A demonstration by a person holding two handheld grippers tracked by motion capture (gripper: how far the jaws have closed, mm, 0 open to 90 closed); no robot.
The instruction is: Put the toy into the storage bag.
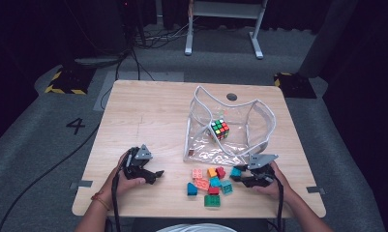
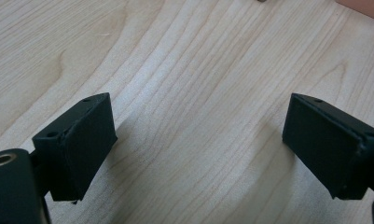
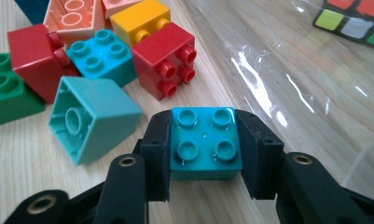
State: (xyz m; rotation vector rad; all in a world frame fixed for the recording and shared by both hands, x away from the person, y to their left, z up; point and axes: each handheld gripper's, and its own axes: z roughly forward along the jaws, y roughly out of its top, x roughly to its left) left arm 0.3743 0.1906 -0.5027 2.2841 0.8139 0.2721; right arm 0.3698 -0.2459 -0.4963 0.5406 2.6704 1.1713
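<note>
**A:** Starting at the left, what do you have?

**B:** My left gripper (image 1: 155,174) rests on the wooden table (image 1: 148,116) near its front edge, well apart from the blocks. Its jaws stand wide apart with nothing between them, just bare wood.

**A:** And the middle?

**B:** A loose pile of blocks (image 1: 207,186): pink, orange, red, teal, blue and green. Behind it lies the clear pouch (image 1: 230,126), with a puzzle cube (image 1: 220,129) inside.

**A:** The right side?

**B:** My right gripper (image 3: 205,147) sits at the right edge of the pile, just in front of the pouch. Its jaws are clamped on the teal block (image 3: 205,140), one pad against each side, studs facing up. A red block (image 3: 168,58) and a light-teal block (image 3: 93,116) lie just beside it.
</note>
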